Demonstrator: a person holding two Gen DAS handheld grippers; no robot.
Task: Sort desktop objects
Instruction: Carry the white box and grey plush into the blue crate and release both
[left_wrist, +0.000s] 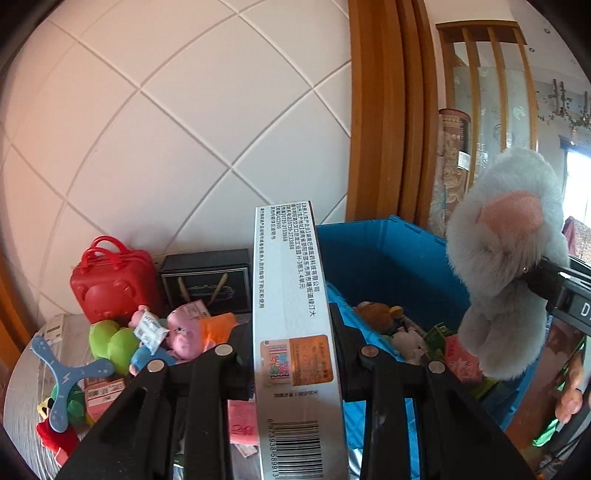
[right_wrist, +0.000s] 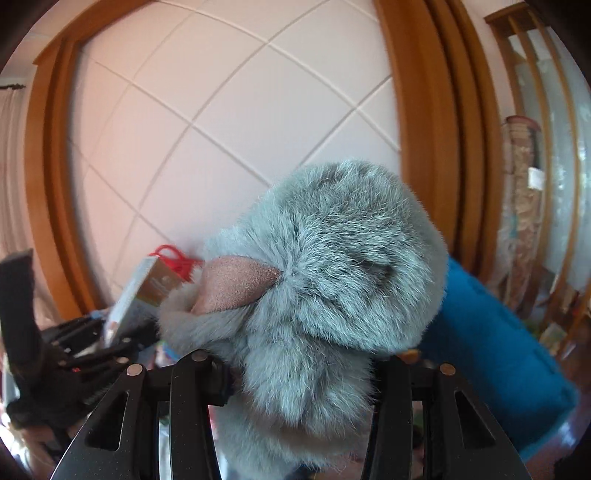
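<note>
While the blue plastic crate holds one brown teddy bear among small packets, the left hand-held gripper is clamped on one flat white cardboard box, raised on edge just left of the crate. Right of the crate, the right hand-held gripper pinches one fluffy grey plush toy with a pink felt ear. Left of the crate on the worktop stand one glossy red toy suitcase and one black box.
</note>
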